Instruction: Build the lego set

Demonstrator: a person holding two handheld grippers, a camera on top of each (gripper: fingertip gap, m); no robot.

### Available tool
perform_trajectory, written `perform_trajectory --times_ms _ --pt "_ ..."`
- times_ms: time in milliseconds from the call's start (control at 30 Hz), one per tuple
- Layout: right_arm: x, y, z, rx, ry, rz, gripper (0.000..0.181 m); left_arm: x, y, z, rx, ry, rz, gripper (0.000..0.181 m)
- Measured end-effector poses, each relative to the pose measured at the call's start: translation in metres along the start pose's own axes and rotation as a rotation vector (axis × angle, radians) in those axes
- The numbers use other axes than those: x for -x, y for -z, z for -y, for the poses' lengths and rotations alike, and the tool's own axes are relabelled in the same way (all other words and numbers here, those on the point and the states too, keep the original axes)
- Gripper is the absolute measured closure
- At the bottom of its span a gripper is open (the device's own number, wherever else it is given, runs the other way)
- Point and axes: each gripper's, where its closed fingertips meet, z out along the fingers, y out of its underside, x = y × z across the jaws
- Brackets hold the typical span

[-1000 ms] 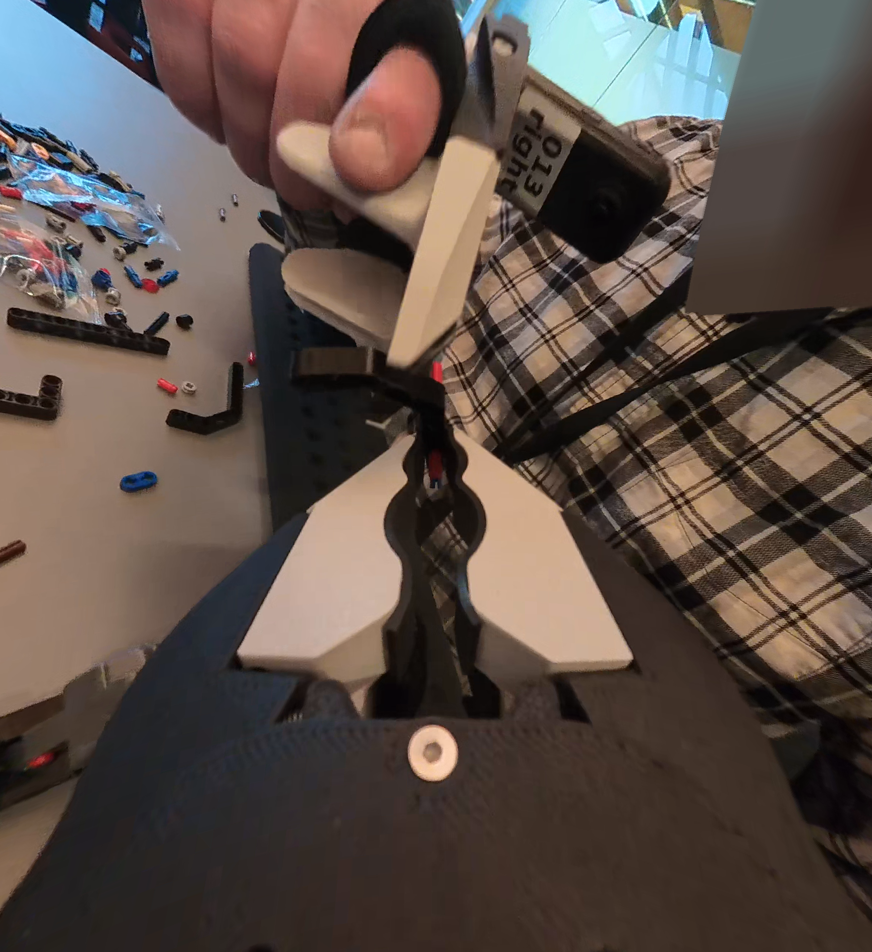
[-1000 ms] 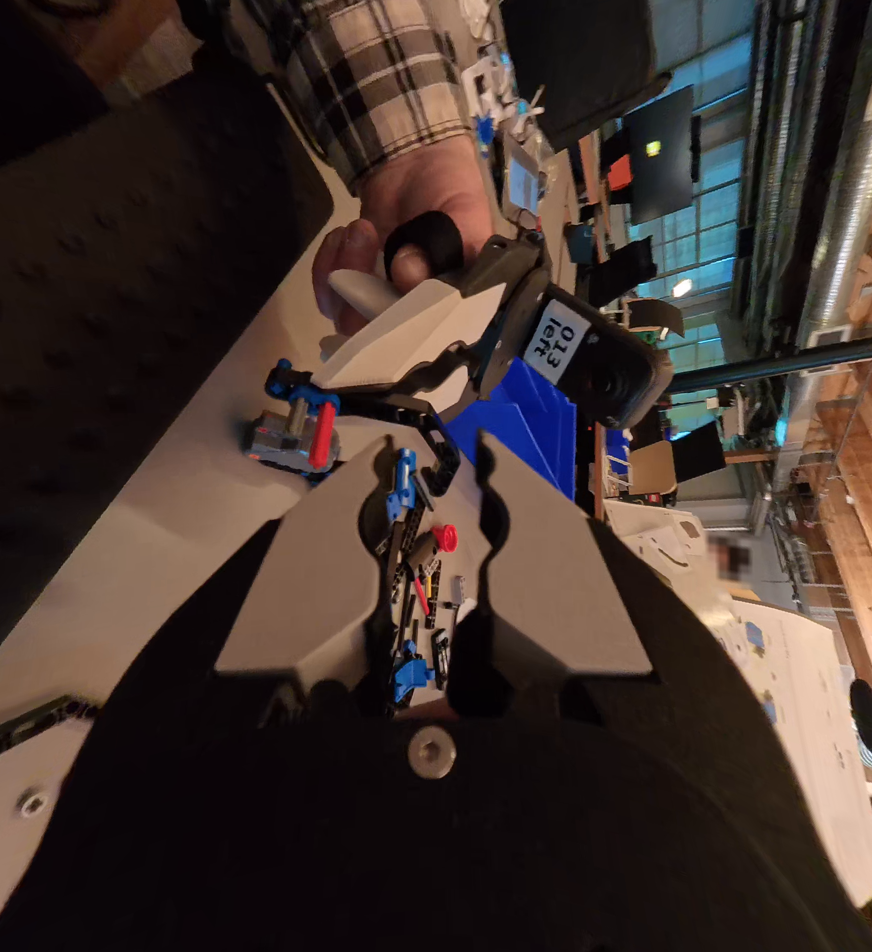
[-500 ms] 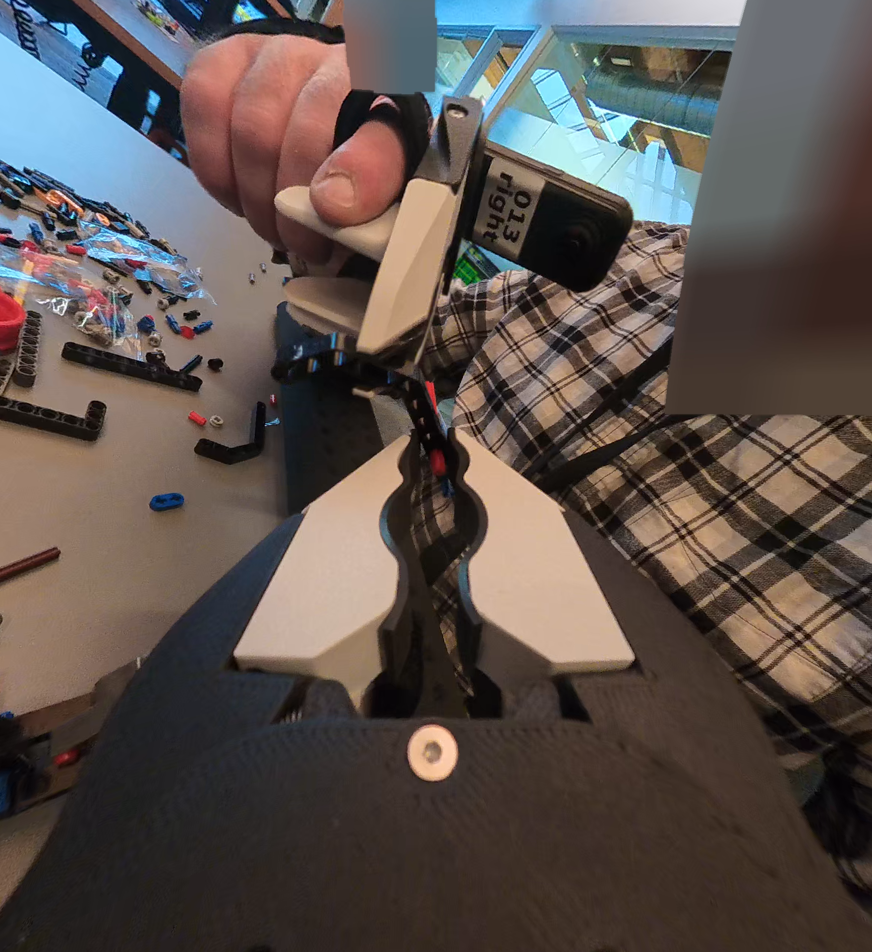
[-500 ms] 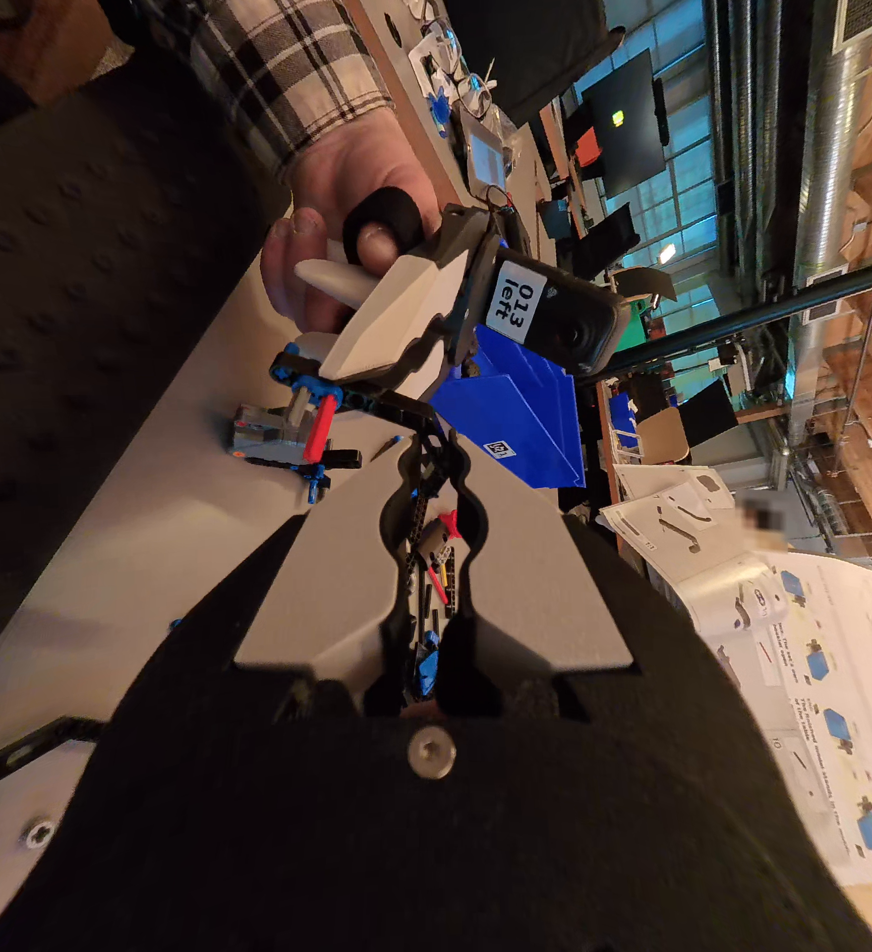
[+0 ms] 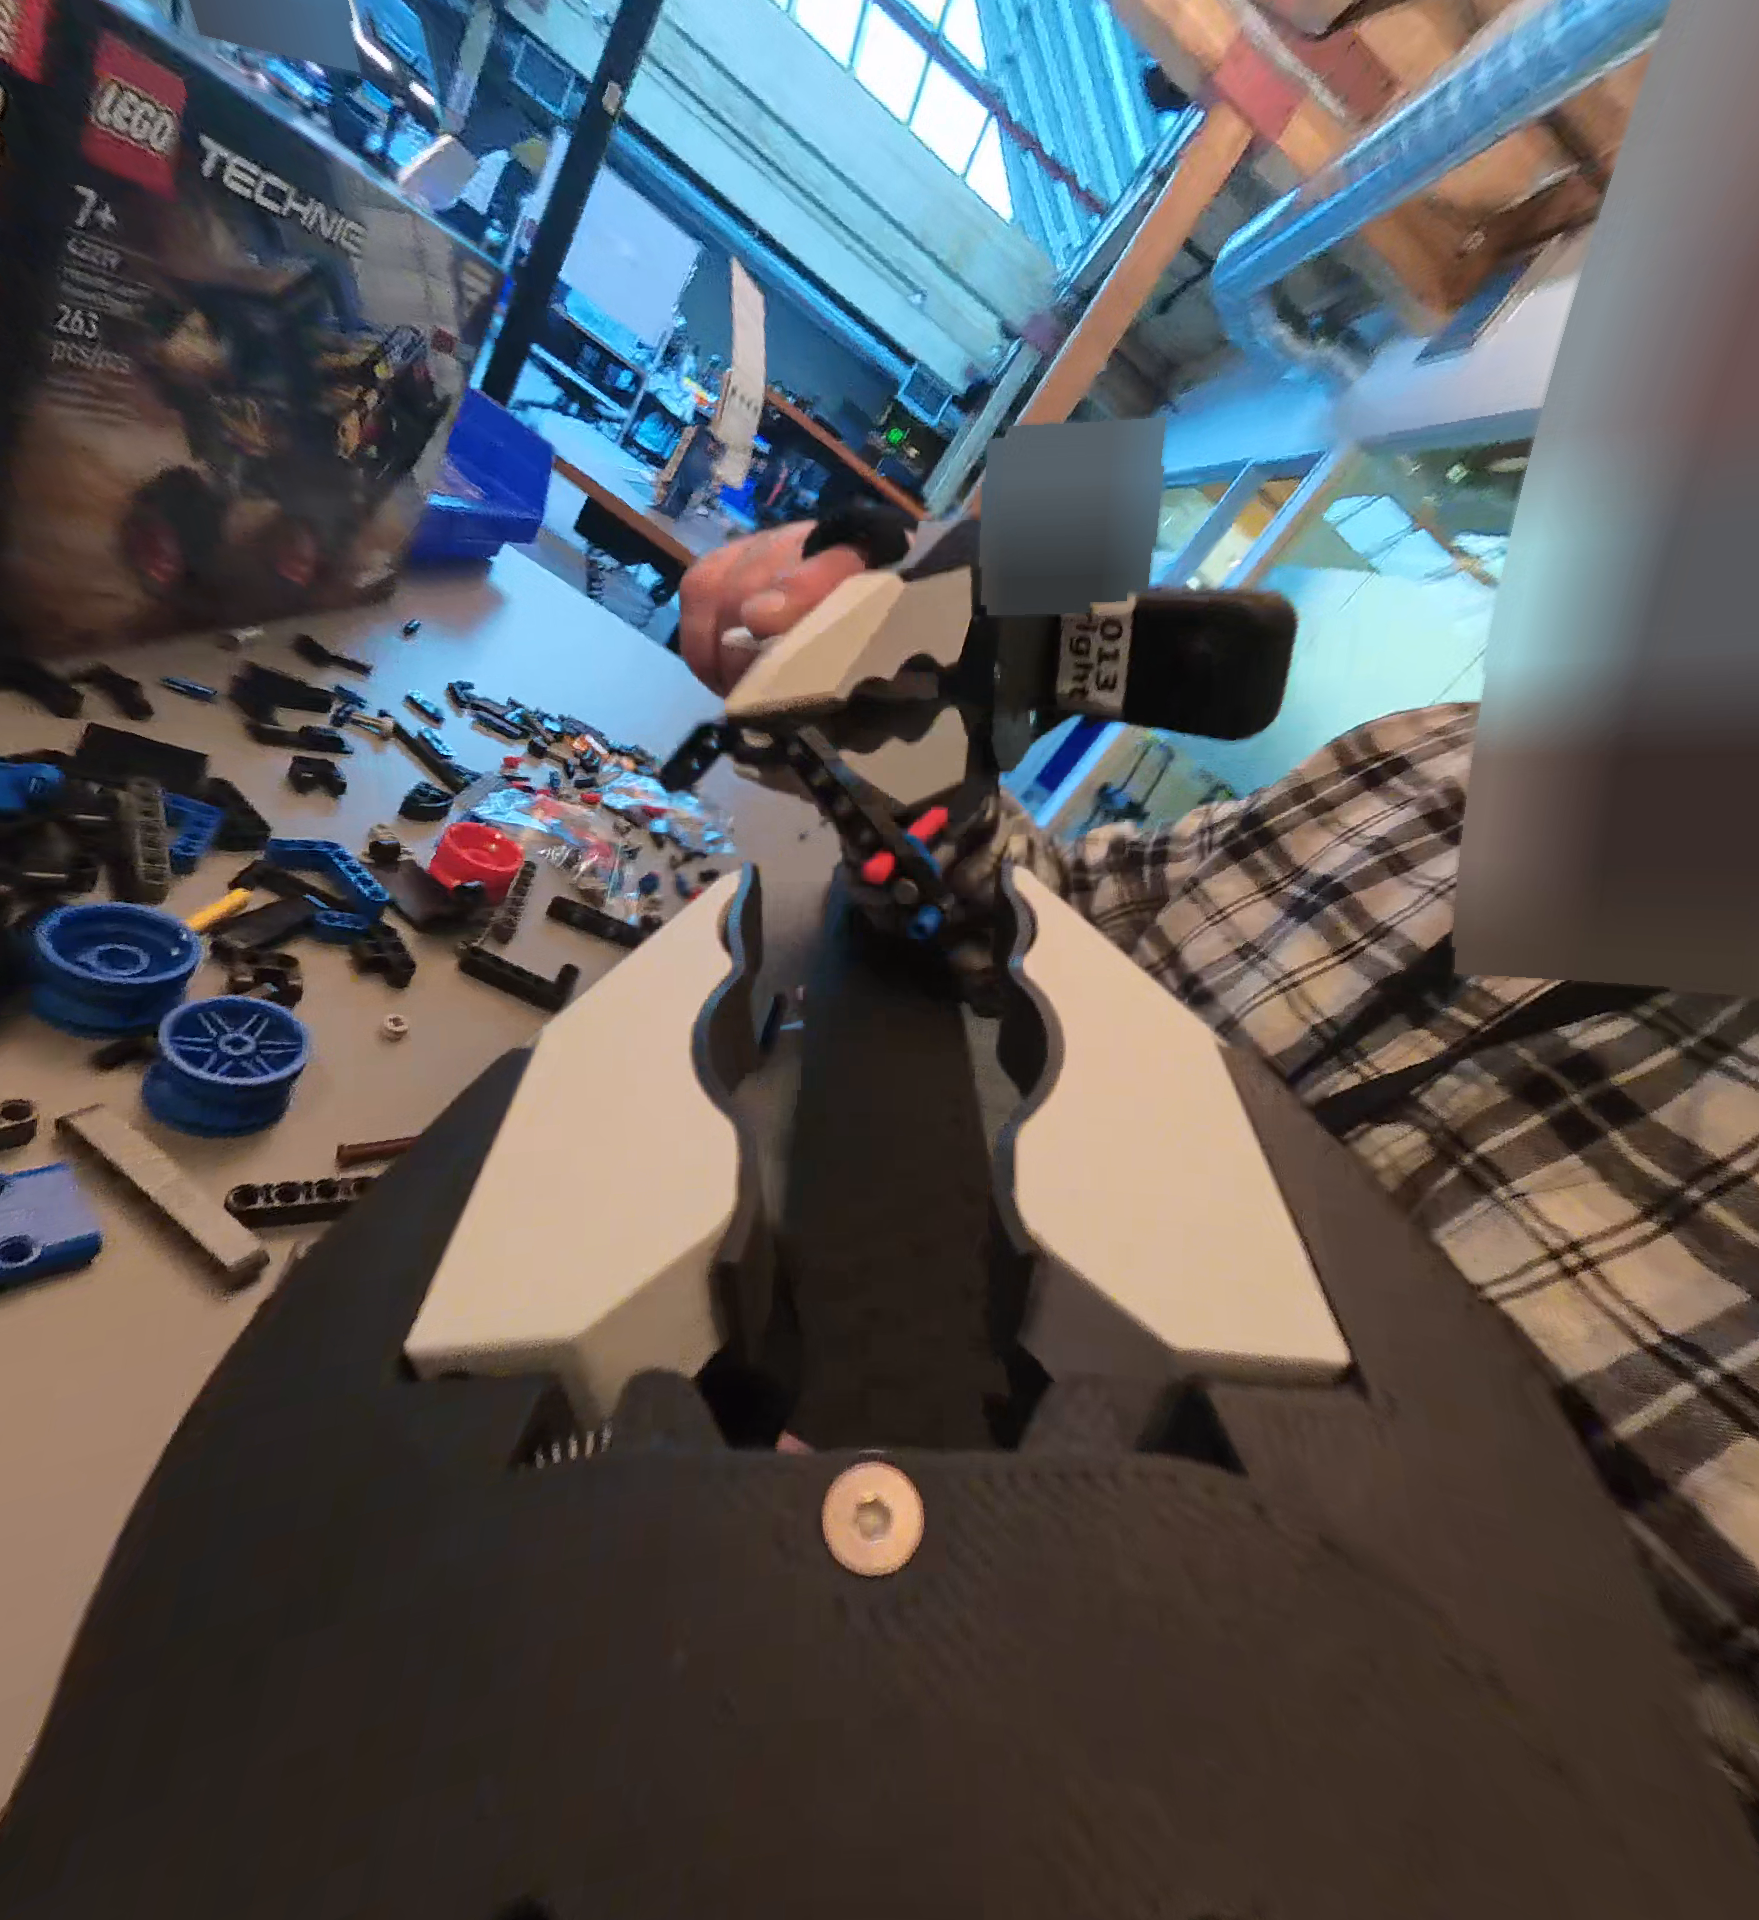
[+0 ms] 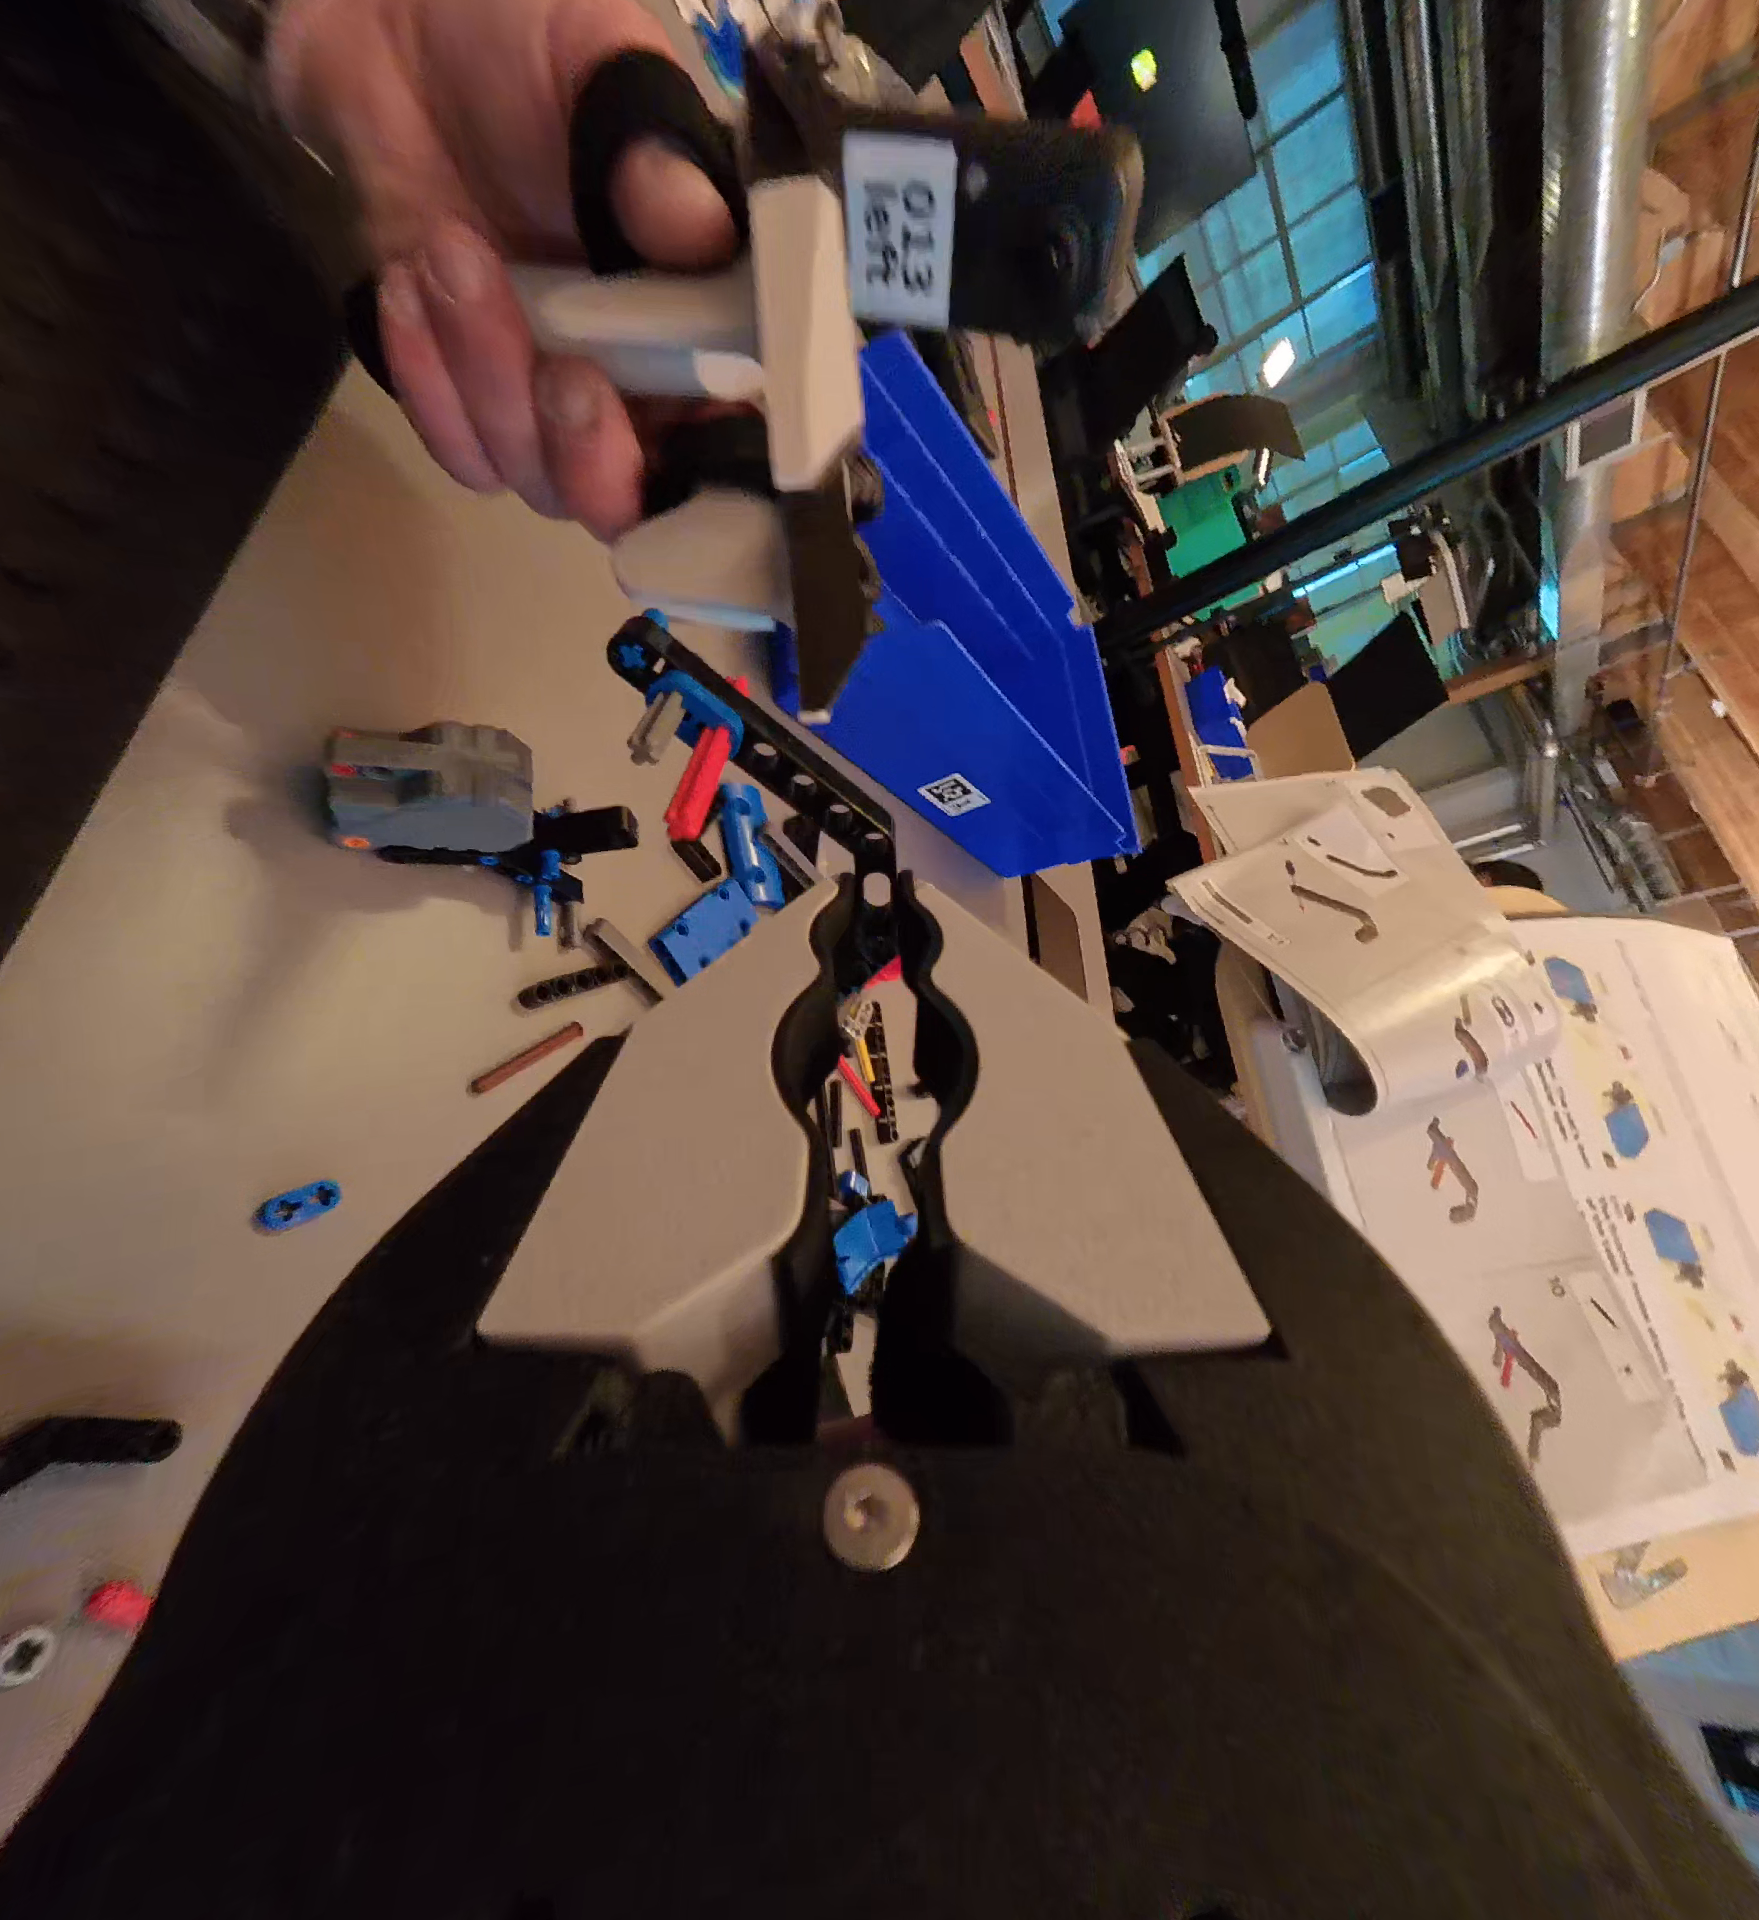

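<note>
Right wrist view, right hand-held gripper (image 6: 870, 899) pinching bent black beam (image 6: 802, 774), left hand-held gripper (image 5: 875, 914) wide.

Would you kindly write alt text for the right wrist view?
The right gripper pinches one end of a bent black beam assembly above a pale table scattered with small parts. The left gripper, in a hand, hangs just above it.
</note>
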Motion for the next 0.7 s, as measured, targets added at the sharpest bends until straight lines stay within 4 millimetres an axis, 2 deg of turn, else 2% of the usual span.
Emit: perform_trajectory --times_ms 133,333,500,633,700 --pt "-0.006 -0.003 -0.005 0.022 -0.004 -0.039 0.177 -0.013 -0.012 -0.01 -0.022 0.014 -0.026 0.14" --pt "-0.008 -0.005 -0.004 0.029 -0.002 -0.07 0.177 -0.009 -0.032 -0.016 -0.08 0.058 -0.043 0.17" --pt "-0.007 -0.006 -0.006 0.021 0.003 -0.074 0.177 -0.006 -0.03 -0.017 -0.055 0.025 0.004 0.171" --pt "-0.013 -0.005 -0.009 0.031 -0.016 -0.096 0.177 -0.002 -0.026 -0.01 -0.081 -0.027 0.068 0.169" --pt "-0.017 -0.005 -0.014 0.056 -0.023 -0.116 0.177 0.0 -0.023 -0.002 -0.117 -0.064 0.096 0.162"
